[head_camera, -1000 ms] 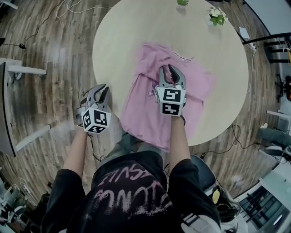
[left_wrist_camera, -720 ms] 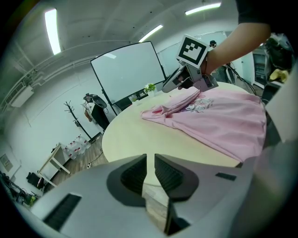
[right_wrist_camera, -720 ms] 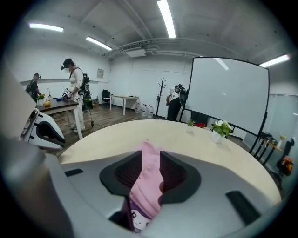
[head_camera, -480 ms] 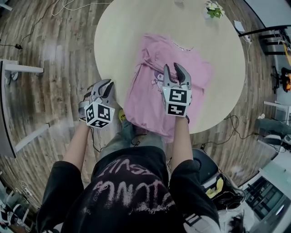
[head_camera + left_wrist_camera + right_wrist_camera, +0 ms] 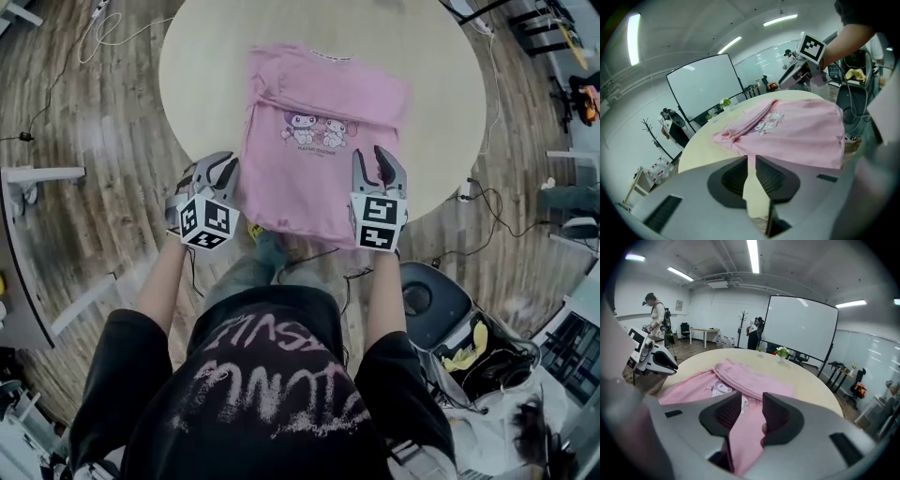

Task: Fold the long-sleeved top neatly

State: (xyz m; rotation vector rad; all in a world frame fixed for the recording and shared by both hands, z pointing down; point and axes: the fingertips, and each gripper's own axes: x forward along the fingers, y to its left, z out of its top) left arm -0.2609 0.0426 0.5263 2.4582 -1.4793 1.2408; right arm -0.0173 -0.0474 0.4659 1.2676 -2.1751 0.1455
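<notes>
Pink top [image 5: 323, 141] flat on round surface [image 5: 202, 56]; long axis runs away from you, collar far, hem overhanging near edge. Your right claw [image 5: 373, 161] at right hem corner, jaws just opening, cloth slack between. Left claw [image 5: 219, 172] just beside left corner, narrow gap, empty.

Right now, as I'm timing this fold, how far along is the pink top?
Done: a sleeve lies folded across the chest of the pink top. In hand: the right tongs, whose jaws have just been opening, have its fabric loose between them near the hem; the left tongs stand empty, barely apart, at the other side. Left: the body is unfolded, its hem hanging over the table edge.
</notes>
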